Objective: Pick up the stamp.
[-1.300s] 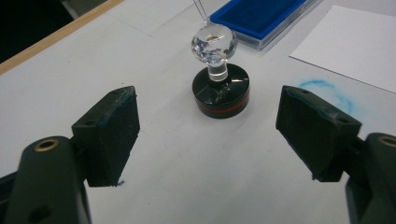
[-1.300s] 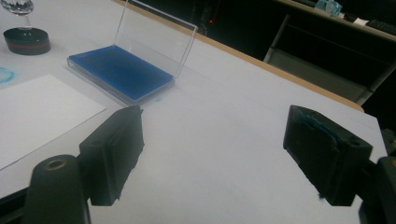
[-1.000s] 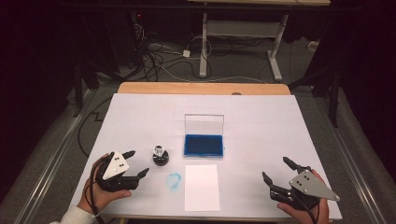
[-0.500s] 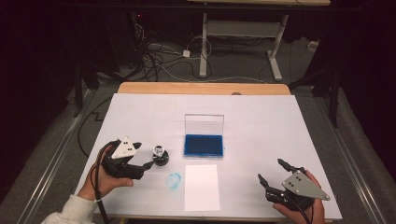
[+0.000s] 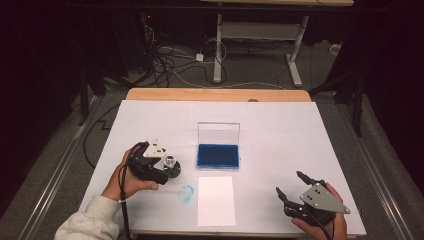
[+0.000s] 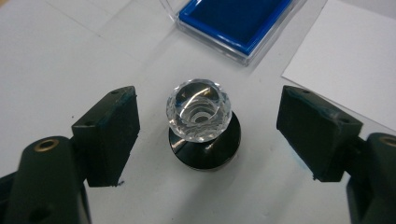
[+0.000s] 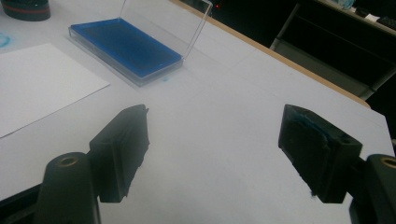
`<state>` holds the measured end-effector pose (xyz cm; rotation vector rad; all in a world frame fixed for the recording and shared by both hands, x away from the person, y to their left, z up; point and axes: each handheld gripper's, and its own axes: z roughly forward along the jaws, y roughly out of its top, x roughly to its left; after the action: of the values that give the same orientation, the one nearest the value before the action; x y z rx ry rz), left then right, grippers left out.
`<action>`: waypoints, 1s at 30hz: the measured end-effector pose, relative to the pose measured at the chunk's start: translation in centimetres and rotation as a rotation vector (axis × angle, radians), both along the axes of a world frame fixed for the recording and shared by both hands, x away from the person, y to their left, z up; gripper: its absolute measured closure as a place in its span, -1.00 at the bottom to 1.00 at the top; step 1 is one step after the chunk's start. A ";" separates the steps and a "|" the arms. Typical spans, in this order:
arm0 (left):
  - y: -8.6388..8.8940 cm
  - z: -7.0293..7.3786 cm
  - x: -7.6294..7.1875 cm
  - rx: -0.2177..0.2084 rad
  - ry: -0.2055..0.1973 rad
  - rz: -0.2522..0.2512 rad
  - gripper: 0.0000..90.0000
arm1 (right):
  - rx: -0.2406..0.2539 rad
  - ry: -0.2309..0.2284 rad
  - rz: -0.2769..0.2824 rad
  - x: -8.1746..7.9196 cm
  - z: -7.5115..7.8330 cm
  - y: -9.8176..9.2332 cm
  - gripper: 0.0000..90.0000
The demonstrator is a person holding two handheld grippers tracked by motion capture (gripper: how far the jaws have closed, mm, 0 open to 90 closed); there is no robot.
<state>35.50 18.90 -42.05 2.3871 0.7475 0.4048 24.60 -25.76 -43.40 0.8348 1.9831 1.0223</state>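
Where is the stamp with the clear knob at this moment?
In the high view the stamp stands on the table's left side, left of the blue ink pad. In the left gripper view it stands between the open left gripper jaws, untouched.

This looks like a lab or recording studio rather than a home: the table is covered with plain white sheeting over a wooden top, black drapes darken the surroundings, loose cables snake across the grey floor (well beyond the jaws), and a metal-legged desk frame stands behind.
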 end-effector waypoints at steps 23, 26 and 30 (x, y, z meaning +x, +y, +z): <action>-0.3 -0.8 1.2 0.021 0.052 -0.039 0.02 | -0.034 0.011 0.003 0.1 -0.4 0.4 -0.42; -0.4 -0.8 1.3 0.021 0.050 -0.040 0.06 | -0.033 0.014 0.001 0.1 -0.4 0.4 -0.41; -0.3 -0.8 1.2 0.014 0.040 -0.043 0.19 | -0.032 0.010 0.000 0.1 -0.4 0.4 -0.41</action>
<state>36.72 18.62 -42.81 2.4263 0.7118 0.3466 24.70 -25.38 -43.80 0.8239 2.0033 0.9851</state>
